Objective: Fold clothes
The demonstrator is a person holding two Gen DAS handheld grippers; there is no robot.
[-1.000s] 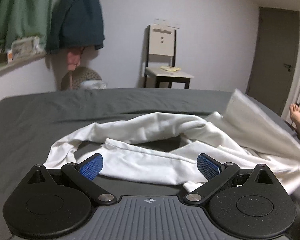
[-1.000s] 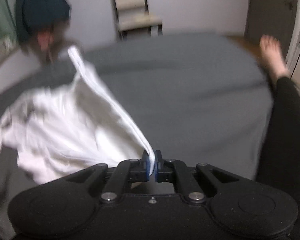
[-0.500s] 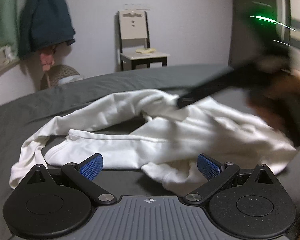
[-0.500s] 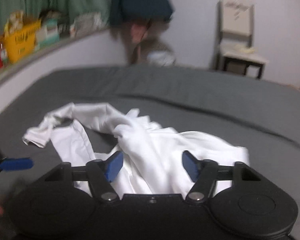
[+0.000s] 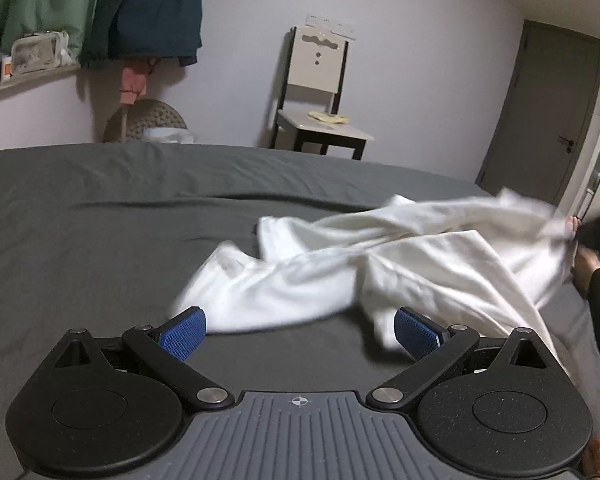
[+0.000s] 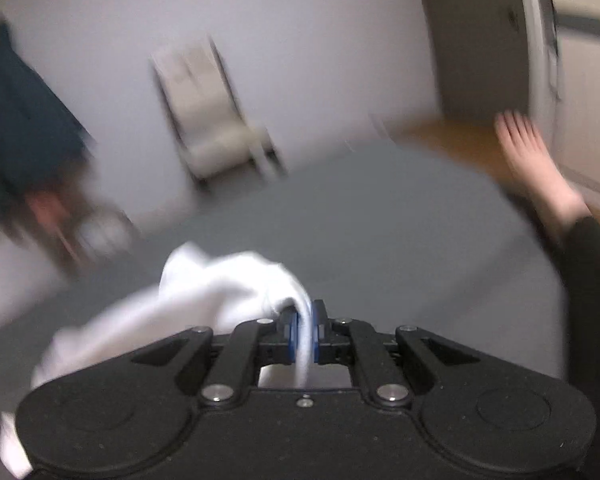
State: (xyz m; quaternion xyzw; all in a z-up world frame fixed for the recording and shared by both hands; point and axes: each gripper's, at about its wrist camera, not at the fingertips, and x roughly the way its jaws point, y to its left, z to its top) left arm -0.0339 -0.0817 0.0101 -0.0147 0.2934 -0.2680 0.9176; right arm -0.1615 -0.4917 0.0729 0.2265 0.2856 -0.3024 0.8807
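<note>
A white garment lies stretched across the grey bed, its sleeve end nearest my left gripper. That gripper hovers just short of the cloth, open, its blue pads wide apart with nothing between them. At the far right edge a dark blur, my right gripper, lifts the garment's other end. In the blurred right wrist view my right gripper has its jaws closing, pads pressed on a bunch of the white garment, which trails down to the left over the bed.
A white chair stands against the back wall, a grey door at the right. A dark jacket hangs at upper left above a round basket. A person's bare foot and dark-clad leg rest on the bed's right side.
My right gripper let go, opened over the heap, then shut on another part and swung right. The garment went from a heap to a strip drawn out to the right. The left gripper stays open.
</note>
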